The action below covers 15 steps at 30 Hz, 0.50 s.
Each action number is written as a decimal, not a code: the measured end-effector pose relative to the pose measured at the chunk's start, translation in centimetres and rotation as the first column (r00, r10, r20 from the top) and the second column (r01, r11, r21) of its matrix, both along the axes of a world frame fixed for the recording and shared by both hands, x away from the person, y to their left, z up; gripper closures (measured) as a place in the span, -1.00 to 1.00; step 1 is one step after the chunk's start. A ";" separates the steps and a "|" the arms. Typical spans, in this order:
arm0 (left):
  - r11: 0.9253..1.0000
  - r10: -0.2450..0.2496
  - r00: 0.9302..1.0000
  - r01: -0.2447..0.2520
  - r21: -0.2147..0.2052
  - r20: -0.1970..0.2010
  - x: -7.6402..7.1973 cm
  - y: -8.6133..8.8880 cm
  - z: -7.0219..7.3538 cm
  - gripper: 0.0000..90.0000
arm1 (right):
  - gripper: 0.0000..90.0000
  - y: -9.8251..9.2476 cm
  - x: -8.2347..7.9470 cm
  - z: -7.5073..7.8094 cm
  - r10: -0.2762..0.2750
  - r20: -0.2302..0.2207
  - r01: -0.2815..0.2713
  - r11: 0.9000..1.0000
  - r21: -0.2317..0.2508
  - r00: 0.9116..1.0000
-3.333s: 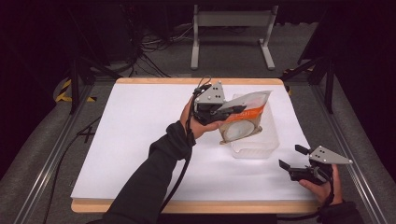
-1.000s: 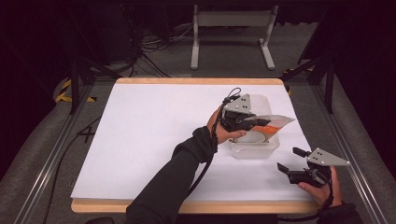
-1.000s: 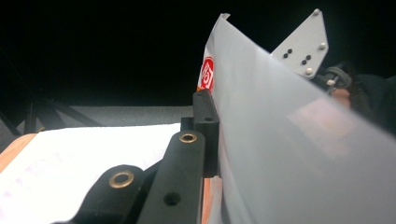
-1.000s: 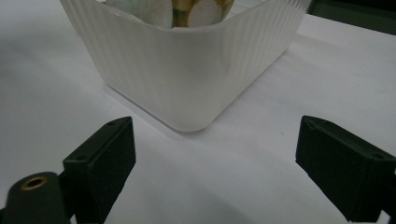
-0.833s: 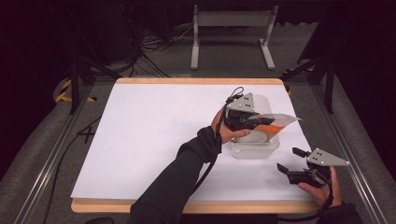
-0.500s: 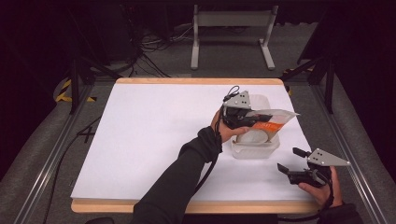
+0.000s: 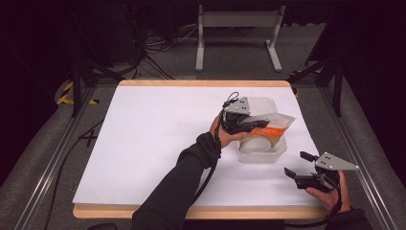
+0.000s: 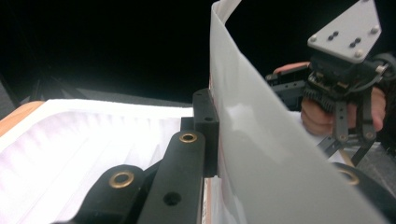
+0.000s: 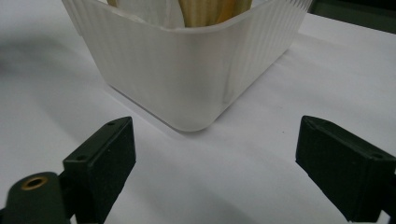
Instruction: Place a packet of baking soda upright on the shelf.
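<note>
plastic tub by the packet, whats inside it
In the translucent tub lies a round white item. The white and orange packet, clamped in the left gripper, hangs over the tub and covers the rest of the inside.

- A lab or recording studio, not a home; black walls and dark surrounds close in the table point(image 7: 143, 143)
- The table has a white top on a wood edge; metal rails point(image 7: 43, 167) run along both sides
- Cables point(image 7: 148, 52) lie tangled on grey carpet; a grey metal stand point(image 7: 238, 33) sits behind; yellow-black hazard tape point(image 7: 64, 93) marks the floor
</note>
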<state>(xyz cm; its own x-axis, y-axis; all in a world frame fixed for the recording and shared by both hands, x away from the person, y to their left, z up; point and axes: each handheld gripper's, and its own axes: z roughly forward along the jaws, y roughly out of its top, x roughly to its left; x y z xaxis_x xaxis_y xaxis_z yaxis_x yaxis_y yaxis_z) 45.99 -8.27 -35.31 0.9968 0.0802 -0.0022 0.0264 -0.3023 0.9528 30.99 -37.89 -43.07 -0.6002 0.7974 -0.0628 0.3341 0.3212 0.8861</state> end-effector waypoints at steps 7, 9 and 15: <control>0.999 0.026 1.000 -0.026 0.024 0.004 -0.2 0.0 -0.1 1.00 | -0.71 0.2 0.1 -0.1 0.004 -0.003 -0.004 1.000 -0.010 1.000; 0.997 0.035 0.999 -0.037 0.060 0.035 -0.5 -0.5 0.0 1.00 | -0.71 0.2 0.1 -0.1 0.003 -0.006 -0.003 1.000 -0.009 1.000; 0.998 0.030 0.999 -0.031 0.049 0.019 -0.6 -0.3 0.0 1.00 | -0.71 0.3 0.1 -0.1 0.004 -0.005 -0.004 1.000 -0.012 1.000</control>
